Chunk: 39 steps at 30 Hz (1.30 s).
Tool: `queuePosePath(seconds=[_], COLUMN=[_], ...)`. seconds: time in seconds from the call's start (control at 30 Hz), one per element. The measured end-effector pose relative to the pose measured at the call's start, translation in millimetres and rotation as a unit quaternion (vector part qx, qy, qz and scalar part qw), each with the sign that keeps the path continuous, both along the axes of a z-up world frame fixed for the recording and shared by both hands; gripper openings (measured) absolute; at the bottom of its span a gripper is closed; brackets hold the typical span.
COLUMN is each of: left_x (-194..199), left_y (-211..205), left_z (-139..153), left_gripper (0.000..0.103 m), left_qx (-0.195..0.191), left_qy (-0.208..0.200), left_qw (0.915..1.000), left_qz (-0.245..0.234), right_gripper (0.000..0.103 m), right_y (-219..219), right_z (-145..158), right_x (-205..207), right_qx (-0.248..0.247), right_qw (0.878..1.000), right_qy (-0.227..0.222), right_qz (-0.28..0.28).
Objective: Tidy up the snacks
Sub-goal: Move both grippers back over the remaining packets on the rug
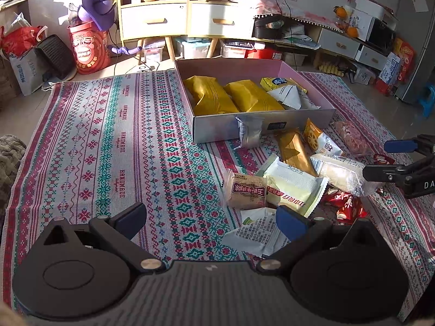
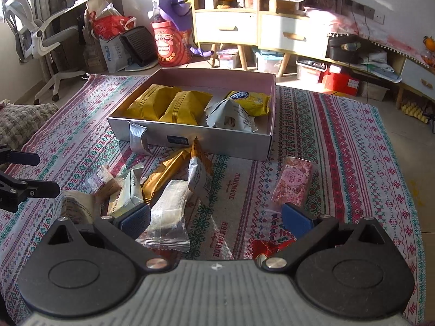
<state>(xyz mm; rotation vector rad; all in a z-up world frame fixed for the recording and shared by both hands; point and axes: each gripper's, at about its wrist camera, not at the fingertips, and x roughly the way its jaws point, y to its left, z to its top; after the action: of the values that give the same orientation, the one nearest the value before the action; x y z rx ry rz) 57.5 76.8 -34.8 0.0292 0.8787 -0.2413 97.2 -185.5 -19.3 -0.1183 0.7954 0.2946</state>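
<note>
An open shallow box stands on the patterned cloth. It holds two gold packets, a yellow packet and a white packet. Several loose snacks lie in front of it: a silver packet leaning on the box wall, a brown pastry, a clear white packet, a pink bar and red candies. My left gripper is open and empty, low over the cloth beside the pile. My right gripper is open and empty above the pile.
The patterned cloth covers the floor. Beyond it stand a wooden cabinet with drawers, a red drum, storage bins and bags. A knitted cushion lies at the cloth's left edge. An office chair is far left.
</note>
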Motion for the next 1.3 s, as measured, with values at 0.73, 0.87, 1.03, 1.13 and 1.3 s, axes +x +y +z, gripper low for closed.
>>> queuePosePath(seconds=[0.73,0.87,1.03,1.13,1.3], left_x=[-13,-12,-10,-9,-9], left_y=[-33,-37,-37,-37,-35], left_z=[-21,-27,-31,-31,-29], left_gripper=[0.102,0.101,0.090,0.085,0.084], left_qx=[-0.006,-0.007,-0.011,-0.013,-0.020], left_qy=[-0.005,0.004,0.014,0.016,0.018], left_qw=[0.9957,0.9954,0.9956,0.9960,0.9966], left_qz=[-0.092,-0.095,-0.092,-0.087,-0.078], right_gripper=[0.098,0.091,0.080,0.073,0.060], right_y=[16,22,28,31,34], right_z=[-12,-16,-19,-20,-20], right_x=[-10,-8,-7,-8,-7], right_qx=[0.028,0.013,0.004,-0.002,-0.007], right_qw=[0.997,0.997,0.997,0.996,0.996], right_qy=[-0.029,-0.029,-0.030,-0.031,-0.031], right_qz=[0.062,0.067,0.076,0.080,0.084])
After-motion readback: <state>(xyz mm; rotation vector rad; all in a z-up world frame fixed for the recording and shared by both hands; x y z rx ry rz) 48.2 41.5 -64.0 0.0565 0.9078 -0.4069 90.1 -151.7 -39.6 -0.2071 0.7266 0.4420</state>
